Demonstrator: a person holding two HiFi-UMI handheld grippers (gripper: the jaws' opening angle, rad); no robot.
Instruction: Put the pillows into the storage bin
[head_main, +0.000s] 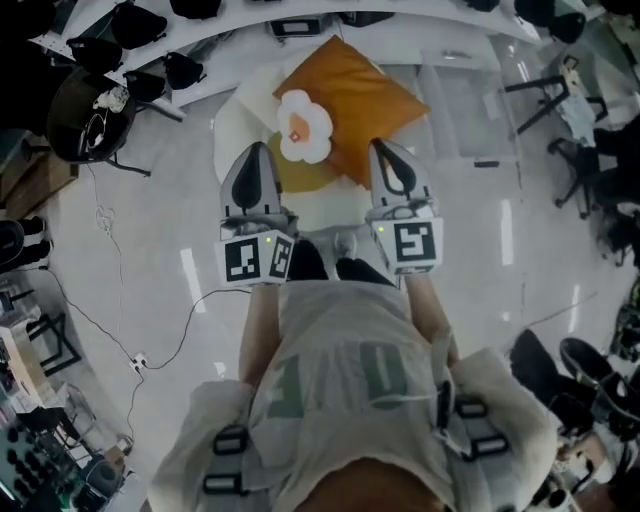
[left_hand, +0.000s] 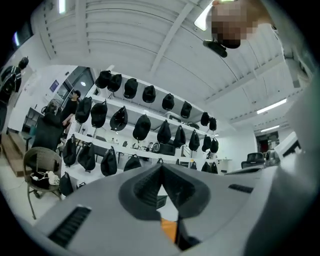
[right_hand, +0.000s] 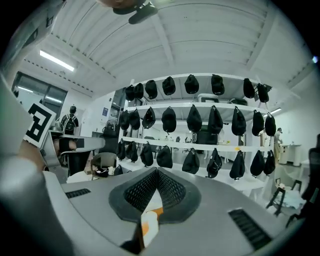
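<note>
Two hand-held grippers, mine: left hand-held gripper (head_main: 258, 155) and right hand-held gripper (head_main: 386, 150), side by side, pointing away from me, jaws closed on nothing. Between tips: one white flower pillow (head_main: 303, 127), overlapping one yellow pillow (head_main: 296, 178), mostly hidden, and one orange pillow (head_main: 355, 95). Orange pillow lies as diamond, diagonal running away from me, on white surface (head_main: 235, 120). Far: shelves (right_hand: 200, 146) of black bags (right_hand: 193, 120).

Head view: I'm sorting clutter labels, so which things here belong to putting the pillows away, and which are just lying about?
Job in hand:
- orange square pillow
- white flower-shaped pillow with an orange centre
- left gripper and right gripper, both shut

Lying about:
- round wicker chair
- cable with white plug on the floor
- black office chair
- black bags on shelves
</note>
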